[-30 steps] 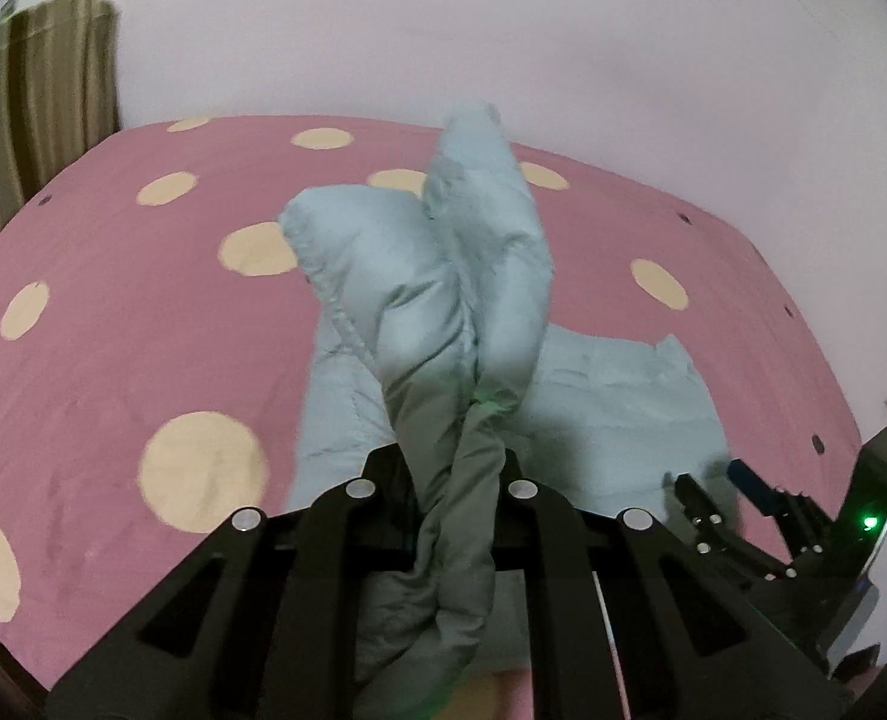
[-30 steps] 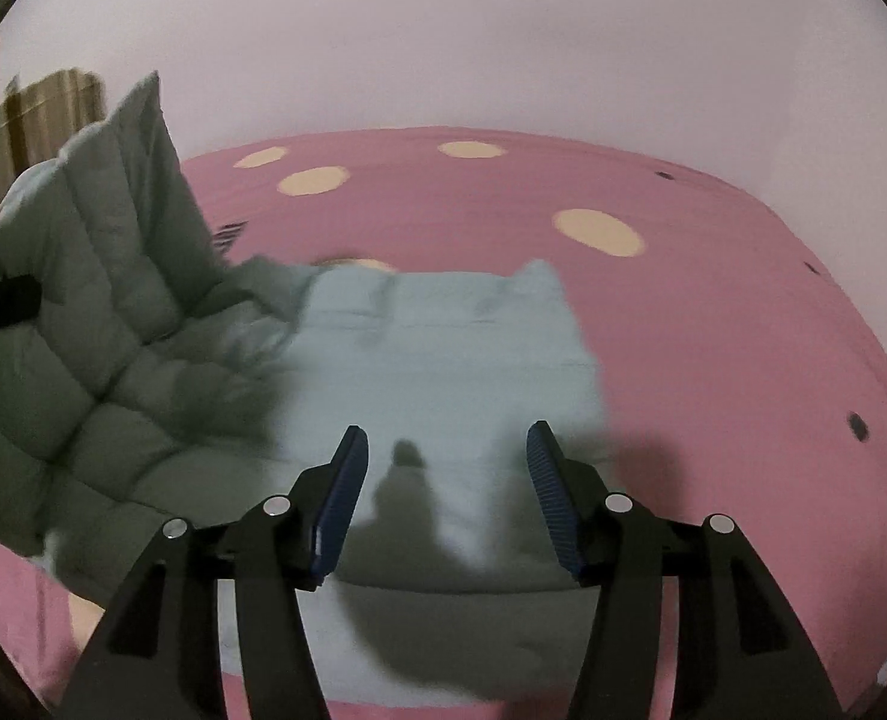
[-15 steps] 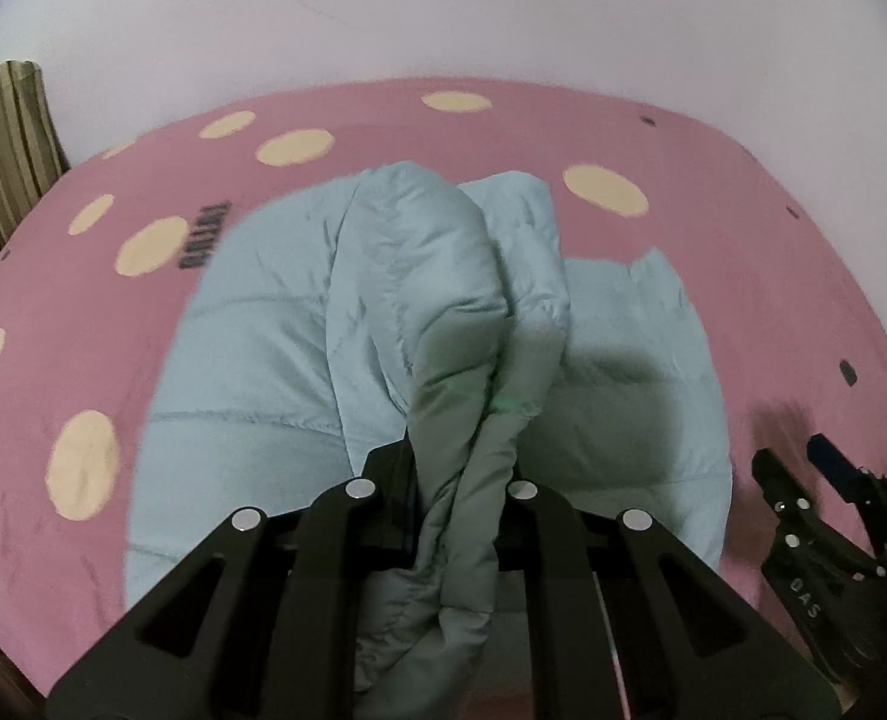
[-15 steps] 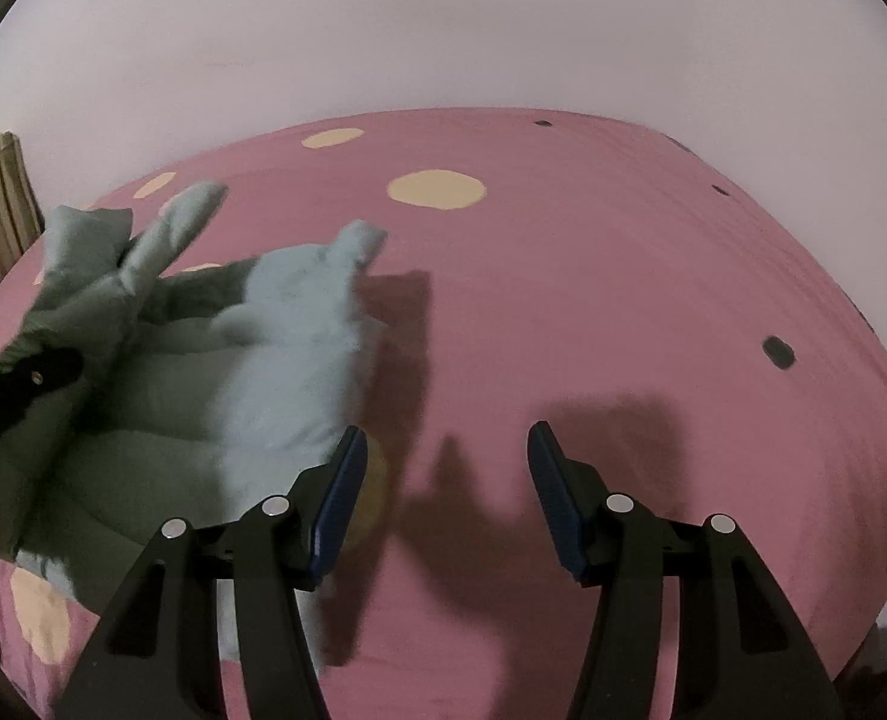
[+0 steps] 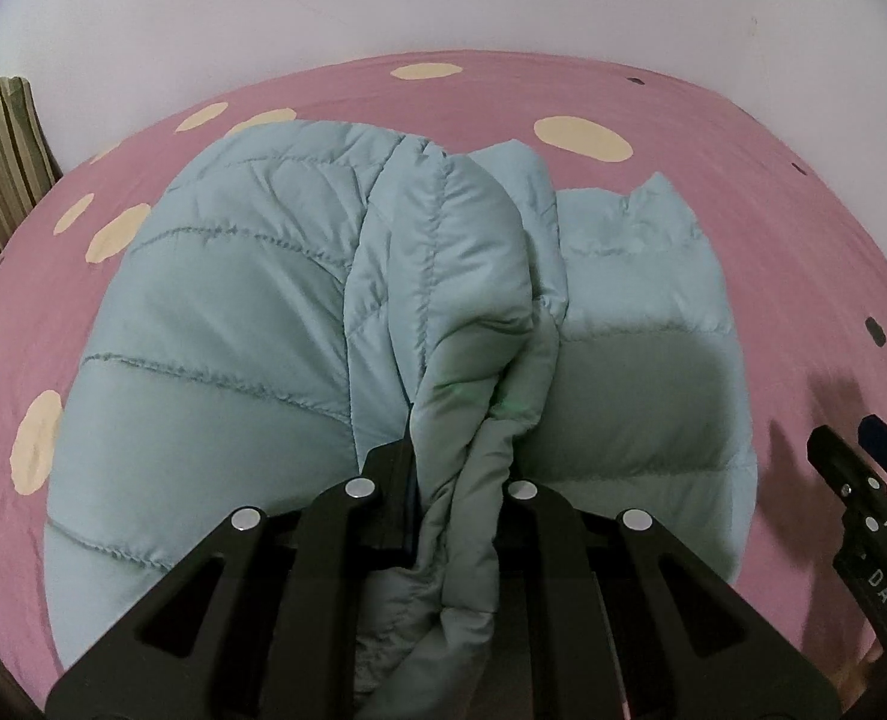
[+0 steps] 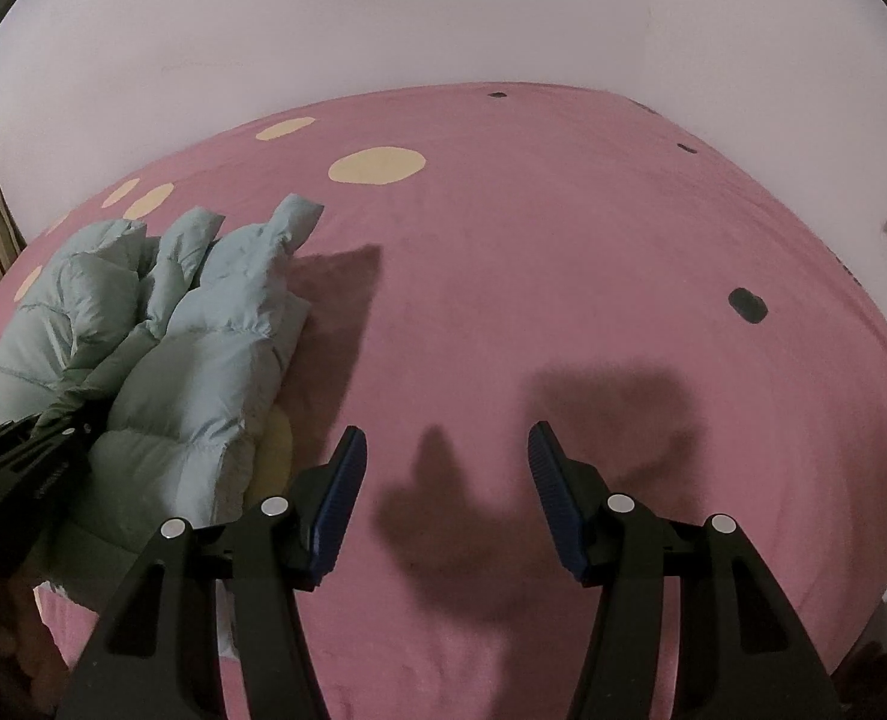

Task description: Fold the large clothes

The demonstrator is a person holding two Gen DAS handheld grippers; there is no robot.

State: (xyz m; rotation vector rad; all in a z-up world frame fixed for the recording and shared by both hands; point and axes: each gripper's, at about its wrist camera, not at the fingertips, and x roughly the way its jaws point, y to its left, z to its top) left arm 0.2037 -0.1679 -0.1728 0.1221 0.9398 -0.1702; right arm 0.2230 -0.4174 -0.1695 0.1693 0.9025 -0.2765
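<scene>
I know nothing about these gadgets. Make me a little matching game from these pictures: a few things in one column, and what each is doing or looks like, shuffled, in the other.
Things:
1. left gripper
2. right gripper
3. puffer jacket
4. bed sheet

Descriptions:
A. pink with cream dots
B. open, with bare sheet between its fingers
C. pale blue and quilted, lying on the bed
D. shut on a bunched fold of padded cloth

Pairs: 1-D, 2-B, 3-C, 4-A

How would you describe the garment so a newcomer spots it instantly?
Start at the pink bedsheet with cream dots. On it lies a pale blue quilted puffer jacket, one fold pinched in the left gripper. It is the only clothing and the only stitched, puffy thing there.
</scene>
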